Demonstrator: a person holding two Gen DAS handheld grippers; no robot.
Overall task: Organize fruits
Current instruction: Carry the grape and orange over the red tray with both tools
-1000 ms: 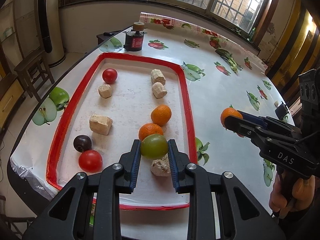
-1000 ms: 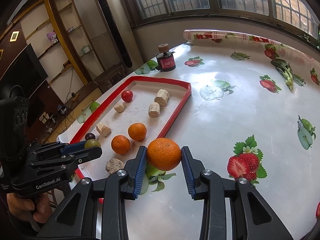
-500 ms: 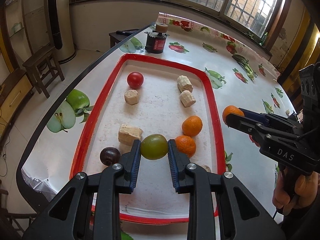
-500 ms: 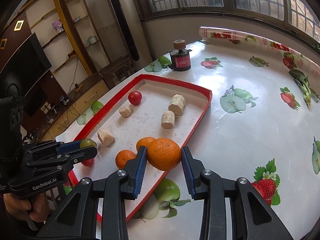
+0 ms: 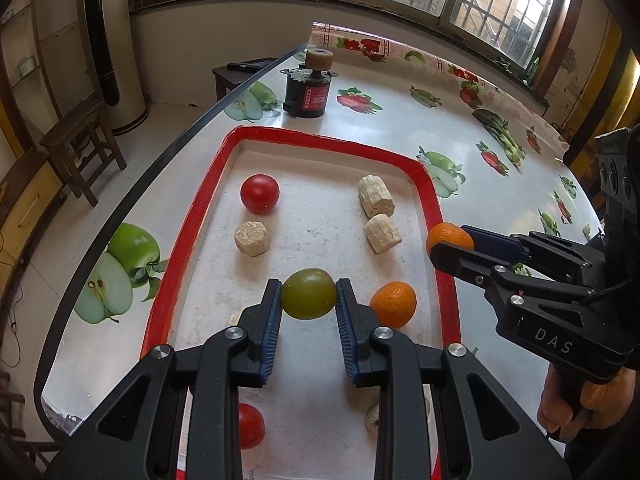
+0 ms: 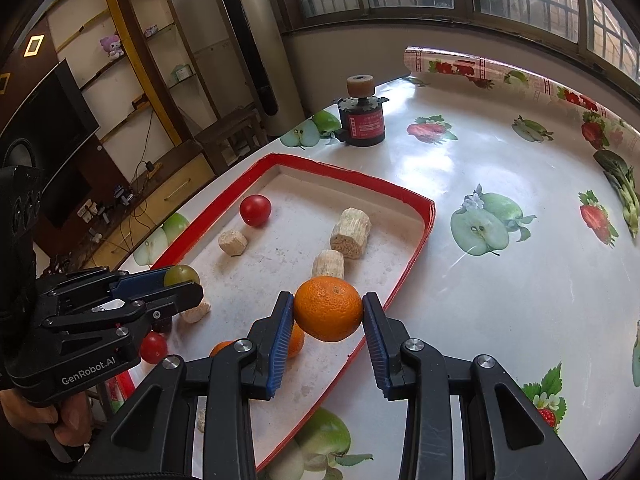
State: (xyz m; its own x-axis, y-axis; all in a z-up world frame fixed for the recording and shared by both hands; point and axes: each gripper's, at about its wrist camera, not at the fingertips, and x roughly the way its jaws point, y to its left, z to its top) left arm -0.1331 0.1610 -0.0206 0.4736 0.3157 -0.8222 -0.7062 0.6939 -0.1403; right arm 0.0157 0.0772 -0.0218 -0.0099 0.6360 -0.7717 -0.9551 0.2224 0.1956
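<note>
Left gripper [image 5: 309, 306] clamped on green fruit [image 5: 308, 293] above red tray [image 5: 176, 236]; right gripper [image 6: 328, 330] clamped on orange [image 6: 328, 308] over tray's right rim. Risk: round fruit rolls on release (hits loose orange [image 5: 393, 304]).

colours on the tray and table

a green fruit [image 5: 308, 293], oranges [image 6: 328, 308] and red fruits [image 5: 259, 193] are seen over a red-rimmed white tray [image 5: 192, 216]; the white tablecloth [image 6: 500, 300] is printed with apples and strawberries.
</note>
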